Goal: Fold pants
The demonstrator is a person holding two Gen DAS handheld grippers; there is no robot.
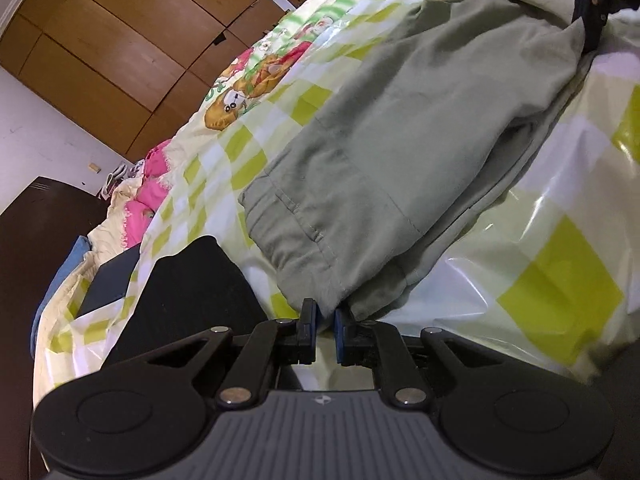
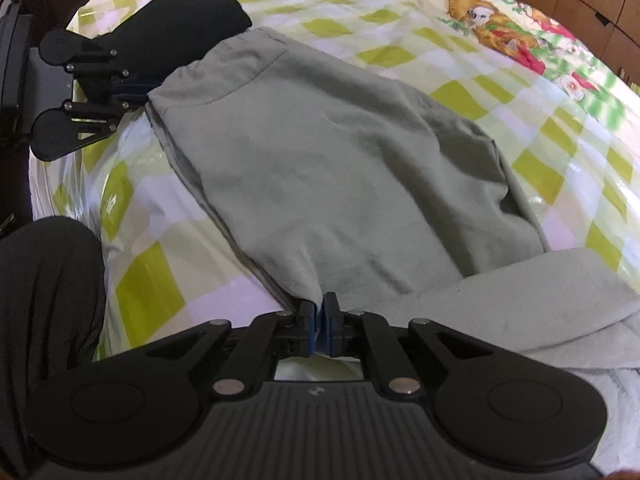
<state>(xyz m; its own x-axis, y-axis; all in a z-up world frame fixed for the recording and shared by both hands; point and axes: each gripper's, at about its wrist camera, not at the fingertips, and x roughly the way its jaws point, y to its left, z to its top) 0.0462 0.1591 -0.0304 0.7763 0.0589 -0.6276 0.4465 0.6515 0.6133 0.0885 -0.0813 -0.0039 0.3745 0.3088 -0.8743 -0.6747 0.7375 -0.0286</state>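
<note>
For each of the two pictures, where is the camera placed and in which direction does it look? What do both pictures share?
Left wrist view: sits on the left gripper, low at the waistband end of the grey pants, looking along them toward the wooden wardrobe; the right gripper shows at top right.
Right wrist view: sits on the right gripper at the opposite end, looking back over the pants; the left gripper and a dark-clothed leg show at left.
Shared: the pants, the checked bed cover, both grippers pinching cloth.
</note>
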